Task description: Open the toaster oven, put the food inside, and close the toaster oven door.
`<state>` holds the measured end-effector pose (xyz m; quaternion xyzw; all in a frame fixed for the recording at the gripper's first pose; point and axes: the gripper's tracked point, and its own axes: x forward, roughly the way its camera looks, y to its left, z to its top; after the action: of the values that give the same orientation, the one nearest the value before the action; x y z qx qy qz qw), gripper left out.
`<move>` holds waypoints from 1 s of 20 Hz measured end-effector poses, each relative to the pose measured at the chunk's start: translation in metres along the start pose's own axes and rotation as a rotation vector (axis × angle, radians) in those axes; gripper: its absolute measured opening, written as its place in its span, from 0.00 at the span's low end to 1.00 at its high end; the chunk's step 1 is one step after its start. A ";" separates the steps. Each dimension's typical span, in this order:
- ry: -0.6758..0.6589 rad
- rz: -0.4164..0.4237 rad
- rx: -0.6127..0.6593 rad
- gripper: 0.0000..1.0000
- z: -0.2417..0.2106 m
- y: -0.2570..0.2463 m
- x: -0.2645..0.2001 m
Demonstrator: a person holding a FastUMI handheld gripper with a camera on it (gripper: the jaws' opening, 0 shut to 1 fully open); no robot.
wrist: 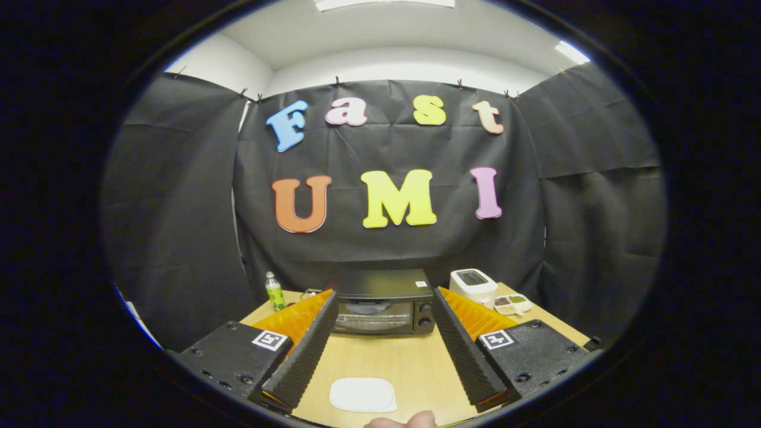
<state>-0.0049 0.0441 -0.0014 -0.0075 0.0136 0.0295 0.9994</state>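
While the gripper [383, 324] hangs above the near part of the wooden table [410, 362], its two fingers [303, 351] stand wide apart with nothing between them but bare tabletop. Just ahead of the fingertips and framed by them, the toaster oven [383, 303] sits toward the far edge of the table, a black box with a glass door that is closed and two knobs [424, 315] stacked on its right side. Something pale shows dimly through the glass, perhaps a rack or tray, though the view is too small to tell. Between the fingers, close to the camera, a white flat plate [363, 395] lies on the wood, well apart from the oven. At the very near edge, just beside the plate, a fingertip of a person's hand [404, 421] shows. To the left of the oven stands a small bottle with a green label [274, 292], upright. To the right of it sits a white pop-up toaster [473, 285], and just beside that a white divided dish [513, 304] holds small portions of food.
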 end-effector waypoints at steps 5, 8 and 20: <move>-0.005 0.001 -0.007 1.00 -0.007 -0.010 -0.036; -0.026 0.003 -0.009 1.00 -0.010 -0.015 -0.060; -0.031 0.032 -0.025 1.00 -0.022 -0.009 -0.088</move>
<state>-0.0927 0.0301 -0.0211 -0.0196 -0.0024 0.0455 0.9988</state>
